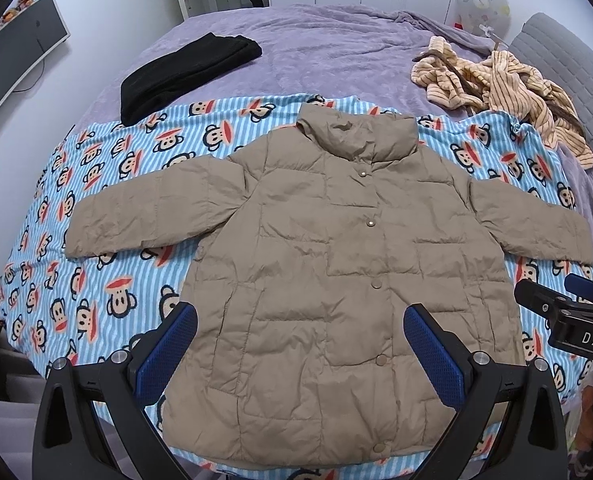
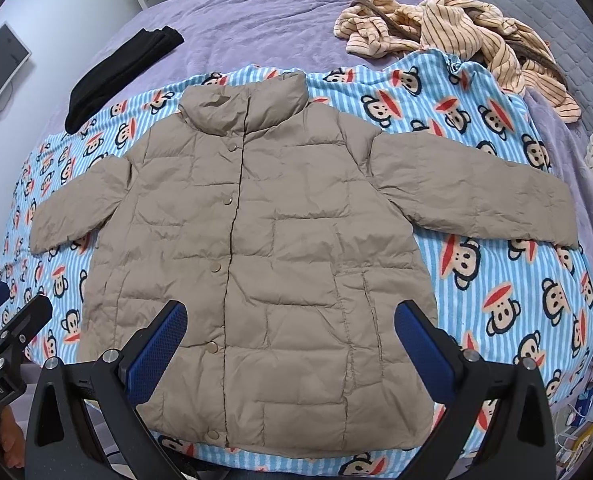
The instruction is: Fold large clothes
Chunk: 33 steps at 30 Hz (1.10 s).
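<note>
Bedroom, white walls, a bed (image 1: 336, 40) under a purple cover. Across the near half, a blue-striped blanket (image 1: 108, 280) printed with monkey faces. Flat on that blanket, front side up, a tan padded jacket (image 1: 316, 280): collar toward the far side, hem toward the cameras, both sleeves spread outward, 5 snaps closed down the front.

Far left on the purple cover, a folded black garment (image 1: 184, 72), its near end lapping onto the blanket. Far right, a crumpled heap of orange striped clothing (image 1: 508, 84), touching the blanket's far corner. On the left wall, a monitor (image 1: 20, 52).

Left gripper (image 1: 300, 352): spread wide, blue pads (image 1: 168, 348) well apart, nothing between them, hovering above the jacket's lower left part near the hem. Right gripper (image 2: 290, 348): likewise wide open and empty, above the jacket's lower right part. Right gripper's black frame also visible at the right edge of the left wrist view, and the left one's at the left edge of the right wrist view. No contact with the jacket apparent from either pair of fingers (image 2: 424, 344).
</note>
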Motion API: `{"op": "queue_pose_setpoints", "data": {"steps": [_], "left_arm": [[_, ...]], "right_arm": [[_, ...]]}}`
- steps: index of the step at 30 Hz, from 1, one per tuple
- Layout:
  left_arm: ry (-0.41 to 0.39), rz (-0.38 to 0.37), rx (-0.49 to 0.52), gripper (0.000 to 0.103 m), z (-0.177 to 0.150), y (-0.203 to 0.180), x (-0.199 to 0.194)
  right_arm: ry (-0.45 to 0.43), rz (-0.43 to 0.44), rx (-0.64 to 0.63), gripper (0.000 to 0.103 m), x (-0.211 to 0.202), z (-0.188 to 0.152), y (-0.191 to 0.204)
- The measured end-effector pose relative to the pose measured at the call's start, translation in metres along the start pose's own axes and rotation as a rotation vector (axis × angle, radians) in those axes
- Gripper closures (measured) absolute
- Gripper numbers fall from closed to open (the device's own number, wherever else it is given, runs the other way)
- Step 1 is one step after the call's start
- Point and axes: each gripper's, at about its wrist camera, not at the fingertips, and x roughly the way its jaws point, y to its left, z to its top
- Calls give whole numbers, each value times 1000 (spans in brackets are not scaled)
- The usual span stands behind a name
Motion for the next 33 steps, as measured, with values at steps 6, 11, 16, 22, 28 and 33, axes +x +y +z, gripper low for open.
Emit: {"op": "queue_pose_setpoints", "data": {"steps": [6, 11, 16, 22, 28, 33], "left_arm": [[-2, -9, 1, 0, 1, 0, 1], [4, -9, -1, 0, 2, 1, 2], [6, -3, -1, 0, 2, 3, 5], [18, -5, -19, 0, 1, 9, 10], [24, -1, -38, 0, -1, 18, 14], [34, -5, -41, 0, 2, 20, 19]], "right_arm": [[5, -9, 17, 0, 0, -1, -3], [16, -12, 17, 0, 3, -1, -6], [22, -6, 29, 0, 7, 0, -7], [32, -13, 30, 0, 11, 2, -8], [34, -17, 30, 0, 12, 4, -9], [29, -18, 35, 0, 11, 3, -8]]}}
